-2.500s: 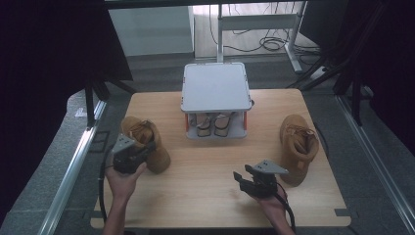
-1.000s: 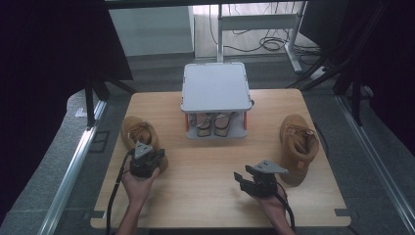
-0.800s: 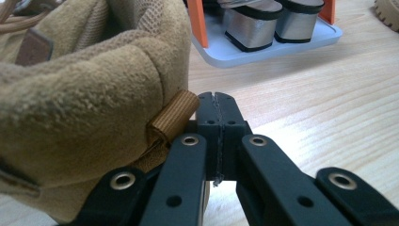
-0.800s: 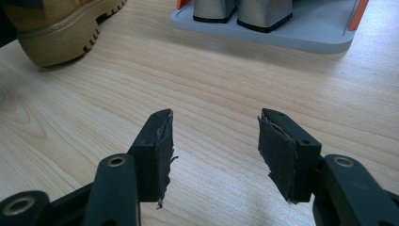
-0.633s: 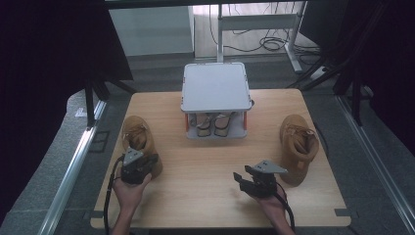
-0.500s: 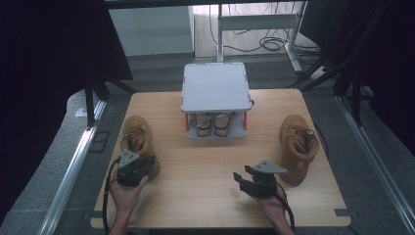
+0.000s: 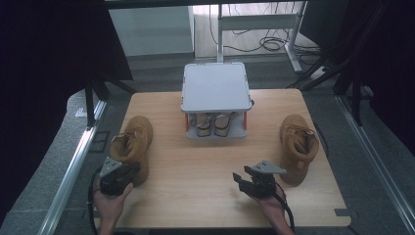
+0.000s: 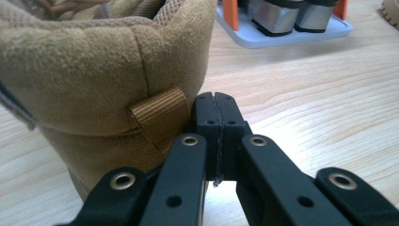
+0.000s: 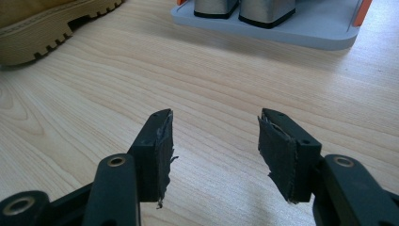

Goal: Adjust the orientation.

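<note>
A tan suede boot stands on the left of the wooden table. My left gripper sits just behind its heel. In the left gripper view the left gripper is shut, jaw against jaw with nothing between, right beside the heel's brown pull loop on that boot. A second tan boot stands at the right. My right gripper rests near the front edge left of it; in its own view the right gripper is open over bare wood.
A grey two-level rack with orange posts stands at the back middle, a pair of grey shoes on its lower shelf. The rack's base and the left boot's sole lie ahead of the right gripper. Metal rails flank the table.
My left gripper has drawn back toward the table's near left, off the boot's top to behind its heel. The right gripper has stayed put.
</note>
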`<state>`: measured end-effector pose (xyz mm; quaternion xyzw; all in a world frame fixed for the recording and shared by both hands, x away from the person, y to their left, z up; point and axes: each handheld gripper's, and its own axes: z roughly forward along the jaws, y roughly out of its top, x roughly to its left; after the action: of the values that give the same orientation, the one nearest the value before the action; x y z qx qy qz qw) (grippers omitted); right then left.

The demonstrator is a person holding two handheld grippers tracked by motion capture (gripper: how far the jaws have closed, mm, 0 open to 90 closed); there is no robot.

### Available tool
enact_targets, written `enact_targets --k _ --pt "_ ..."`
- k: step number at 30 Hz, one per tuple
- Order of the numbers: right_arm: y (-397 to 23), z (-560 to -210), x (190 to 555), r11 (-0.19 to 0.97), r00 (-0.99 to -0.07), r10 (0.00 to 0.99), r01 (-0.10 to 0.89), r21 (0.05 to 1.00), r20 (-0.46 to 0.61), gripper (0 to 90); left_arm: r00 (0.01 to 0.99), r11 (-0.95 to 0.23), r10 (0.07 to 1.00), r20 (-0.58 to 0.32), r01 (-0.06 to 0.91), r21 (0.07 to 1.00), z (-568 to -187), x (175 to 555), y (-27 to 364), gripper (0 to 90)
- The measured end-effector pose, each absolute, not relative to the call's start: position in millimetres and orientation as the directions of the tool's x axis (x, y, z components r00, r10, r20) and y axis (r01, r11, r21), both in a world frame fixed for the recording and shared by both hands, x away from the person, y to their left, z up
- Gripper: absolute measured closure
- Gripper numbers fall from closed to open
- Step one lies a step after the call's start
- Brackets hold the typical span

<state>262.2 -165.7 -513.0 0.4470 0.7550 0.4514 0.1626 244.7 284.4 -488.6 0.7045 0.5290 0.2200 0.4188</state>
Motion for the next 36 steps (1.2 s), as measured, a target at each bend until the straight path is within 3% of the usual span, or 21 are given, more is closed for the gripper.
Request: enact_targets --k 36 --pt "-166.6 -516.9 264.9 0.199 -0.540 0.828 0.534 0.822 0.151 45.2 0.220 0.007 0.962 -0.160 0.570 0.822 -490.1 238.3 337.6 89.8"
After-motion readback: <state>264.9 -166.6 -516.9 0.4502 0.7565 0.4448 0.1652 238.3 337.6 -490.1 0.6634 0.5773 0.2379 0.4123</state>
